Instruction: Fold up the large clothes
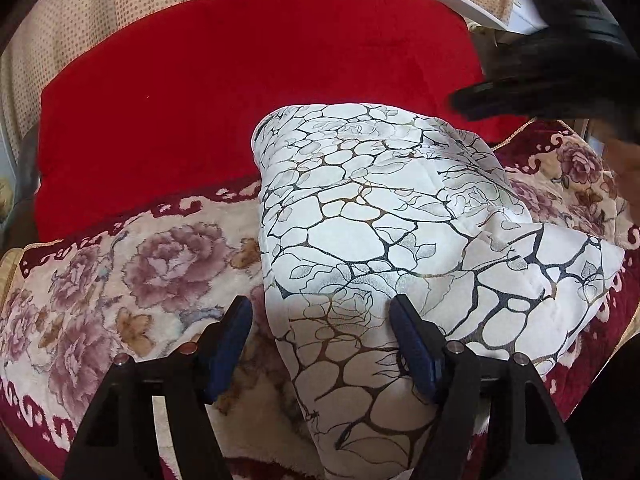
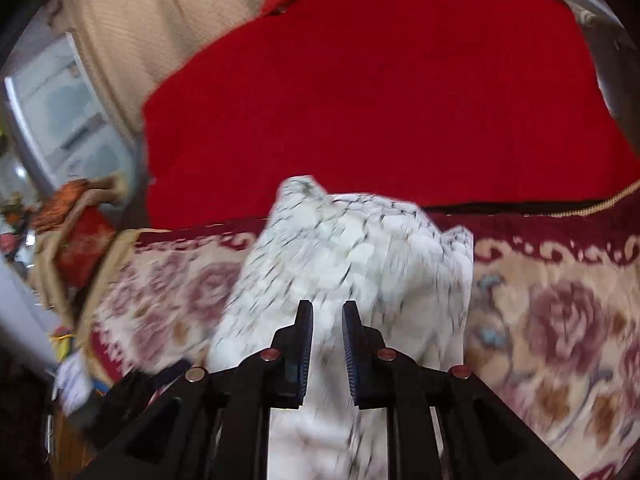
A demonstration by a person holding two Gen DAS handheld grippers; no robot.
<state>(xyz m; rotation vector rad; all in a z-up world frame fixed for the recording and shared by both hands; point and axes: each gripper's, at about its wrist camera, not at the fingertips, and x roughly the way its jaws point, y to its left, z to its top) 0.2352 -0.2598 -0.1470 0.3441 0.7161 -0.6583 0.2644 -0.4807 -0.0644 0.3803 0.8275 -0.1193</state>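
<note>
A white garment (image 1: 380, 208) printed with dark crackle lines and faint roses lies bunched and partly folded on a floral blanket (image 1: 120, 272). My left gripper (image 1: 320, 308) is open wide just above its near end. One blue pad hangs over the blanket and the other over the cloth, and neither presses it. In the right wrist view the garment (image 2: 360, 264) is blurred, beneath and beyond my right gripper (image 2: 328, 308). Its jaws stand almost together with only a narrow slit, and no cloth is pinched. The right gripper (image 1: 540, 80) shows as a black blur above the garment's far right.
A red blanket (image 1: 240, 80) covers the surface behind the garment. Beige dotted fabric (image 1: 80, 20) hangs at the back. A white box (image 1: 480, 8) sits at the far right. Beyond the blanket's left edge are a red-and-tan heap (image 2: 80, 240) and a pale door (image 2: 60, 112).
</note>
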